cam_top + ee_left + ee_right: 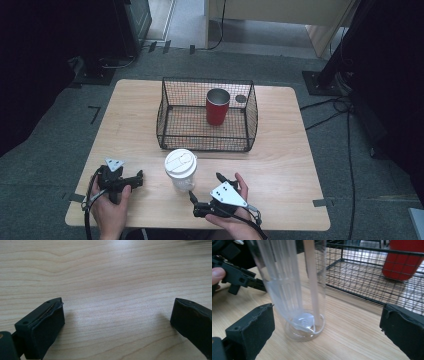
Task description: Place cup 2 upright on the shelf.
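Observation:
A clear plastic cup with a white lid stands upright on the wooden table, just in front of a black wire basket. A red cup stands upright inside the basket. My right gripper is open at the front right and points at the clear cup, which stands a little ahead of its jaws and apart from them. My left gripper is open at the front left, low over bare wood, with nothing between its jaws.
The basket and the red cup lie behind and right of the clear cup in the right gripper view. The left gripper and a fingertip sit at the upper left there. Cables and dark stands surround the table.

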`<action>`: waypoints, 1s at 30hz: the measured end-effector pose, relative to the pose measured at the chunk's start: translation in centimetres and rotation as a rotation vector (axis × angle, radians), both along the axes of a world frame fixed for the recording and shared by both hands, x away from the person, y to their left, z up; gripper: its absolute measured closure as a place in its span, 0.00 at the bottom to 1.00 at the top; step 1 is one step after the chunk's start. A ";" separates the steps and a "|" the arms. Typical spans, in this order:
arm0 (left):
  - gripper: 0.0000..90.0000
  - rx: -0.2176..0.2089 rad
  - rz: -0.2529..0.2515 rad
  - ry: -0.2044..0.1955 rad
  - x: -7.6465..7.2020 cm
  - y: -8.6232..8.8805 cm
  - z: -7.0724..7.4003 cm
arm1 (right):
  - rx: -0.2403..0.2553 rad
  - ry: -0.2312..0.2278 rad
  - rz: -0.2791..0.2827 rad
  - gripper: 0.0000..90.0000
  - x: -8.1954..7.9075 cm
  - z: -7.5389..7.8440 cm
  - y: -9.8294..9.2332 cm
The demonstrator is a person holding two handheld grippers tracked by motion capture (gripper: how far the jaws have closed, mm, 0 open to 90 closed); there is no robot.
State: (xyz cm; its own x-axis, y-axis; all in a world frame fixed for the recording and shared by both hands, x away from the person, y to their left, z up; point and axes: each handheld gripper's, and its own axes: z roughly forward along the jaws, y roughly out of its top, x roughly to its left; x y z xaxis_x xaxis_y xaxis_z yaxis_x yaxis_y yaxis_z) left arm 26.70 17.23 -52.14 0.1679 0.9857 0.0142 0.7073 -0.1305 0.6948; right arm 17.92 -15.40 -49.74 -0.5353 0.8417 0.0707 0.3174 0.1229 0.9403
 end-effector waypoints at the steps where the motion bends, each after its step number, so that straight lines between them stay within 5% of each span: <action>1: 0.00 0.000 0.000 0.000 0.0 0.0 0.0 | -0.004 -0.003 0.007 0.00 -0.1 0.0 0.2; 19: 0.00 0.000 0.000 0.000 0.0 0.0 0.0 | -0.016 -0.033 0.045 0.01 -0.1 0.0 2.5; 30: 0.00 -0.001 0.000 0.000 0.0 0.0 0.0 | 0.002 -0.087 0.029 0.12 0.6 0.7 4.0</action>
State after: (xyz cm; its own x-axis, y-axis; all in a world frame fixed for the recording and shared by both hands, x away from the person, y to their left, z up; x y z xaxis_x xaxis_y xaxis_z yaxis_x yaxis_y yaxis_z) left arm 26.71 17.23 -52.14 0.1676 0.9858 0.0137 0.7071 -0.1299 0.6950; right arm 18.54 -11.40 -49.07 -0.5637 0.8256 0.0245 0.2309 0.1290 0.9644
